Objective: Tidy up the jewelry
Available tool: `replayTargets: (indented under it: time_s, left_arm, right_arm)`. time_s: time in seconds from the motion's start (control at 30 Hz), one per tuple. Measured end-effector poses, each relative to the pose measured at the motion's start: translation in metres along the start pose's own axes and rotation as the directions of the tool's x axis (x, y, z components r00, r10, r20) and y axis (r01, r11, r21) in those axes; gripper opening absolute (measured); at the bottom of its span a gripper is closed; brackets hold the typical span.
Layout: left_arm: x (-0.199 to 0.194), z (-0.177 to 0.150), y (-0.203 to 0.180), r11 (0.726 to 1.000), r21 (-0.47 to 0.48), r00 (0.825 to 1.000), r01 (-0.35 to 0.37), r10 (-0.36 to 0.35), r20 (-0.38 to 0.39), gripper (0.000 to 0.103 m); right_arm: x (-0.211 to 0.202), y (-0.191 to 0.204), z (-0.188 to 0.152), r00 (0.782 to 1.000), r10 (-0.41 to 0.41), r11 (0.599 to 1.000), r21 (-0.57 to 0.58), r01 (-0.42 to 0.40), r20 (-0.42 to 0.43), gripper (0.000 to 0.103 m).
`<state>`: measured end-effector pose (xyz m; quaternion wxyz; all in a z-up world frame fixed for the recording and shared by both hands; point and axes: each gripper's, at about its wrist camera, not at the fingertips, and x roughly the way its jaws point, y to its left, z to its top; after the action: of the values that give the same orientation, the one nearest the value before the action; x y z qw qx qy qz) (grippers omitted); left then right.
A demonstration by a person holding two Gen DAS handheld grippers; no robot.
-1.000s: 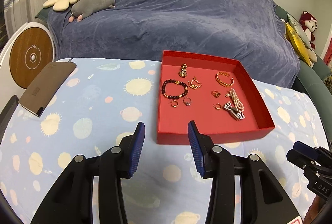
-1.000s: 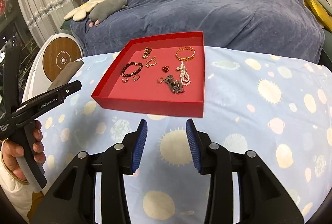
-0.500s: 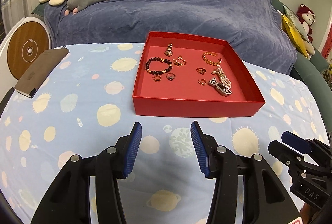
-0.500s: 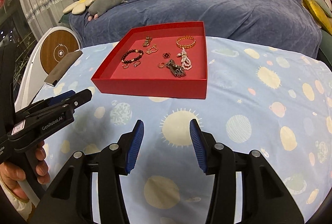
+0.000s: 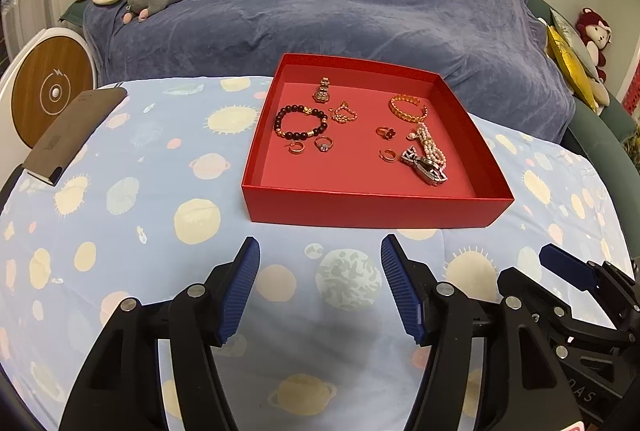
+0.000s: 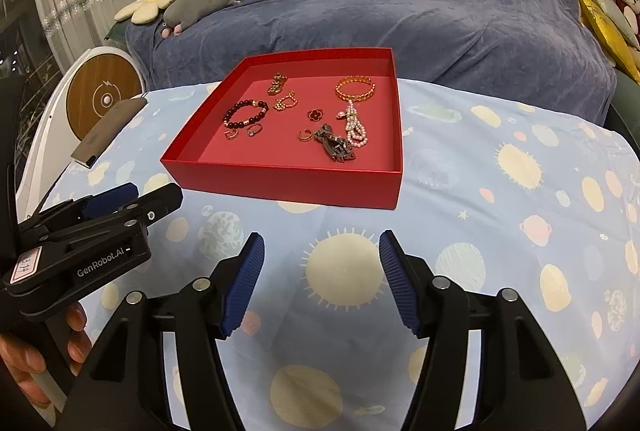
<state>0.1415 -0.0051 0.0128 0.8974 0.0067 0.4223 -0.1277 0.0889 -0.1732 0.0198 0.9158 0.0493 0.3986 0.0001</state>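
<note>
jewelry lay spread out inside the red box in the left wrist view, beaded bracelet and 2 rings on one side, gold bangle and pearl strand on the other; sorting looked largely done, though nothing showed a final step. the left gripper hovered over the tablecloth short of the box, jaws spread and empty. in the right wrist view the right gripper also stood spread, empty, the box ahead and slightly left.
</note>
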Motion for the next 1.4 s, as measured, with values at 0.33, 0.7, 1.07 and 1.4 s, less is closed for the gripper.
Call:
replayTargets:
  time_s: [0.33, 0.7, 1.07, 1.4]
  left_arm:
    - [-0.001, -0.003, -0.004, 1.0, 0.011, 1.0, -0.006, 0.006, -0.003, 0.067]
    - [0.003, -0.009, -0.011, 0.999, 0.034, 1.0, -0.011, 0.011, -0.013, 0.069]
    - [0.005, -0.011, -0.013, 0.999, 0.04, 0.999, -0.033, 0.034, -0.014, 0.069]
    - [0.004, -0.012, -0.014, 0.998, 0.043, 0.999, -0.046, 0.046, -0.005, 0.069]
  right_arm:
    - [0.001, 0.004, -0.002, 1.0, -0.013, 1.0, -0.003, 0.013, 0.005, 0.067]
    - [-0.001, 0.001, -0.003, 1.0, -0.022, 1.0, 0.004, 0.022, 0.015, 0.071]
    - [-0.001, 0.001, -0.005, 0.999, -0.035, 0.999, 0.011, 0.035, 0.011, 0.071]
    - [-0.002, 0.002, -0.006, 0.999, -0.039, 0.999, 0.008, 0.039, 0.013, 0.071]
